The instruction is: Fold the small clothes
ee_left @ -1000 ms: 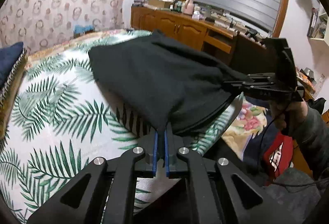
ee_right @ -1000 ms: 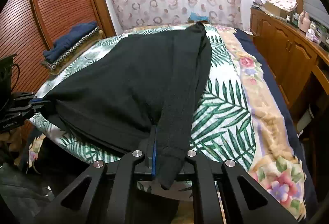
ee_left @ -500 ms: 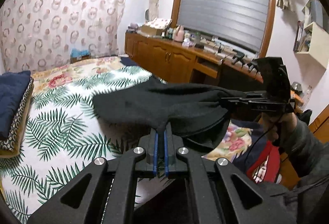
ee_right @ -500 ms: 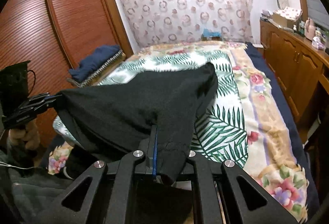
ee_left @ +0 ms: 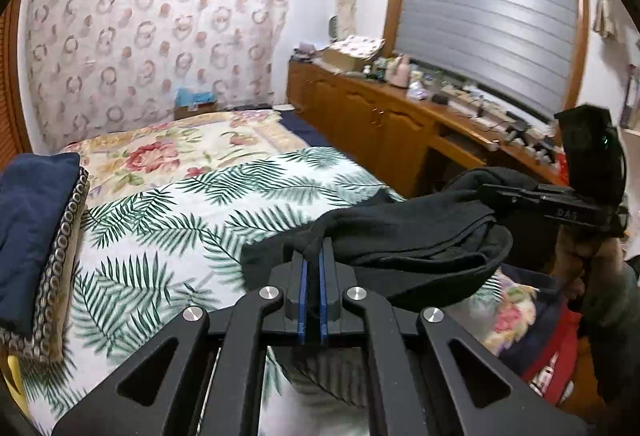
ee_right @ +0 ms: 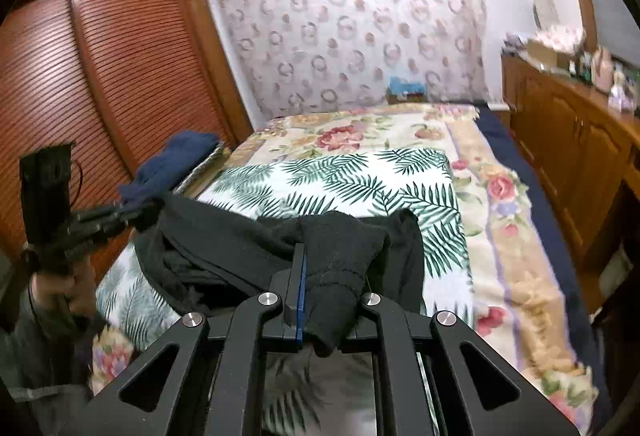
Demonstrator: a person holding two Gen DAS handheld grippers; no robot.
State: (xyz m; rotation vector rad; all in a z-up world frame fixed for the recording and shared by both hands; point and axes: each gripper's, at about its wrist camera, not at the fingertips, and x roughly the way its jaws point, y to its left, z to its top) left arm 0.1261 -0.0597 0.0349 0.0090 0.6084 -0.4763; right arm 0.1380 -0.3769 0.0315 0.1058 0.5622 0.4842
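The black garment [ee_left: 404, 236] hung off the bed [ee_left: 168, 220], slung like a hammock between the two grippers, and no finished fold showed in it. The left gripper [ee_left: 313, 260] was clenched on one bunched edge of the cloth, its blue pads [ee_left: 303, 288] pressed nearly together with the fabric coming out just ahead of them. The right gripper [ee_right: 320, 276] was clamped on a thicker wad, what looked like a ribbed cuff or hem, which draped over its right finger and hid it from view. From each gripper the cloth ran sideways across to the other one, sagging in loose layers in the middle; a far flap drooped ahead of the right gripper toward the leaf-print sheet [ee_right: 336, 184], though I could not tell whether it touched. By my reading the work was early to midway: the garment had been picked up by two points, but it was rumpled and doubled on itself in no tidy way, so it seemed to need spreading or laying flat before any neat crease. Beyond and to the left of the left gripper a blue pile [ee_left: 32, 220] sat on the bed edge, possibly clothes already folded.
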